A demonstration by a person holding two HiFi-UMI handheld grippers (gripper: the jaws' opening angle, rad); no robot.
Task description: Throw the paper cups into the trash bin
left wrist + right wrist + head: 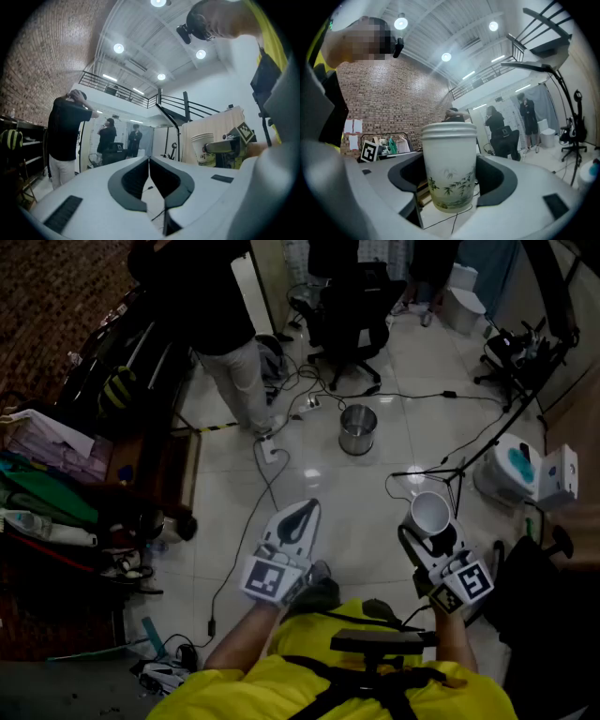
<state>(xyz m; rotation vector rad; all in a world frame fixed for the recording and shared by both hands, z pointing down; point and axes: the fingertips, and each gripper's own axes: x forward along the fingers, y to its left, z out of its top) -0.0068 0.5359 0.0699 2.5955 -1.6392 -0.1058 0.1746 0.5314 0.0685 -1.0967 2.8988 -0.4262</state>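
Note:
A white paper cup (431,513) with a green bamboo print (449,166) stands upright between the jaws of my right gripper (429,532), which is shut on it and holds it above the tiled floor. The same cup (204,149) shows at the right of the left gripper view. My left gripper (302,514) hangs to the left of it, shut with nothing in it; its two jaws meet in that view (149,160). The round metal trash bin (357,428) stands on the floor farther ahead, between the two grippers.
A person in a black top and white trousers (232,362) stands to the left of the bin. A black office chair (352,315) is behind it. Cables (272,465) run across the floor. Clothes and shelves (47,474) line the left; a white appliance (520,470) sits right.

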